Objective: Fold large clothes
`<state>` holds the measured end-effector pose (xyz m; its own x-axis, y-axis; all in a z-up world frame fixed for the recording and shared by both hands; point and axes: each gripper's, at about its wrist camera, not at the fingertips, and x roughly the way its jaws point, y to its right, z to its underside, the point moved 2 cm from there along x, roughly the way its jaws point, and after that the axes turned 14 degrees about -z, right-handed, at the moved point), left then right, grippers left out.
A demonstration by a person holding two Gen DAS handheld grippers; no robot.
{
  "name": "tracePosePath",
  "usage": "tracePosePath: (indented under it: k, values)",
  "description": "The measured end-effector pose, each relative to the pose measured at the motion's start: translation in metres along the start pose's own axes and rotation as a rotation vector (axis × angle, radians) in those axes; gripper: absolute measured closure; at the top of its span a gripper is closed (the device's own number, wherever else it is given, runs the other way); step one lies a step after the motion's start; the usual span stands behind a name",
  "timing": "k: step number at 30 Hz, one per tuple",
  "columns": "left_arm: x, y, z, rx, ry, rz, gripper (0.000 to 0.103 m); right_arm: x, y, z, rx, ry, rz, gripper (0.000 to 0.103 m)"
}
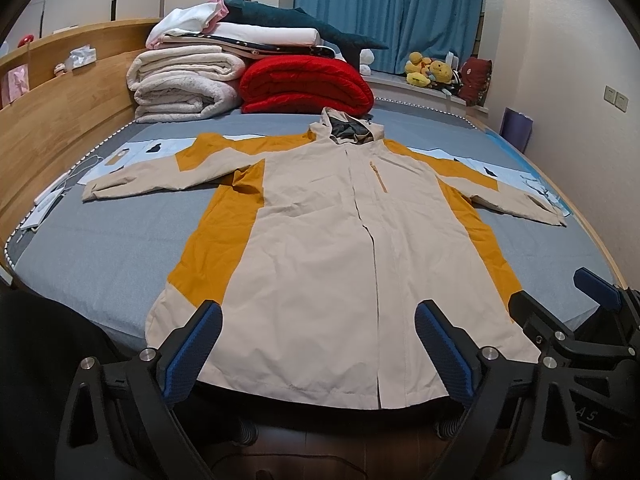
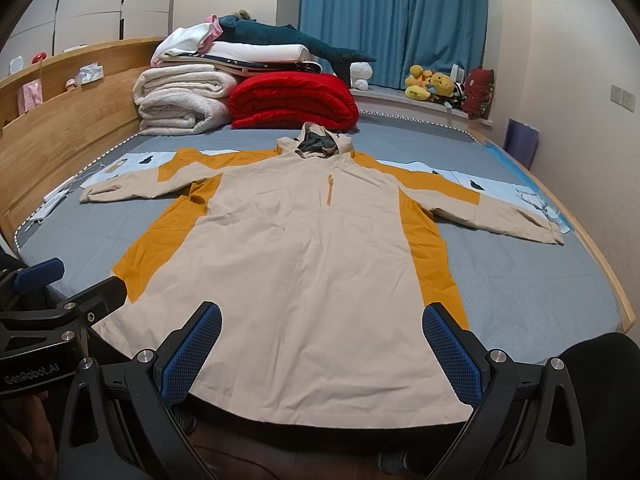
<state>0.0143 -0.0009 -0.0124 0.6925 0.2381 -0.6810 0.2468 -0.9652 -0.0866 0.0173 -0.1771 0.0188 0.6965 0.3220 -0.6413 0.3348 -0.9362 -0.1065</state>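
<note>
Both views are evenly, softly lit, probably from a ceiling lamp out of view; no hard shadows fall on the bed (image 1: 100,248). The curtain (image 1: 392,12) is drawn. Fisheye bending curves the headboard (image 1: 60,128) and walls, and black vignette fills the corners. Focus holds centrally; edges soften slightly. No glare.

Beige-and-mustard hooded jacket (image 1: 320,248) lies flat, front up, zipped, sleeves spread wide, hem at near edge of grey bed (image 1: 112,248).
</note>
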Motion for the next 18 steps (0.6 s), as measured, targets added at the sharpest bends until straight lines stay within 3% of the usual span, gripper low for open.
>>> tracePosePath:
  k: [4,7,11,15,18]
  values:
    - [0.001,0.003,0.001,0.018,-0.011,0.006,0.024,0.0,0.0,0.0,0.0,-0.001,0.001,0.003]
    - [-0.003,0.004,-0.001,0.033,0.0,-0.004,0.029,0.0,0.0,-0.001,0.003,0.0,0.006,0.003]
    - [-0.009,0.001,-0.005,0.035,0.022,-0.022,0.031,0.0,0.0,-0.001,0.03,0.005,0.011,0.007]
    - [-0.013,-0.005,-0.012,-0.02,-0.031,-0.015,0.033,0.002,-0.001,-0.003,0.044,0.0,-0.014,0.016]
    - [-0.017,-0.001,-0.011,-0.003,0.014,-0.026,0.033,0.005,-0.001,-0.007,0.054,-0.007,-0.034,0.02]
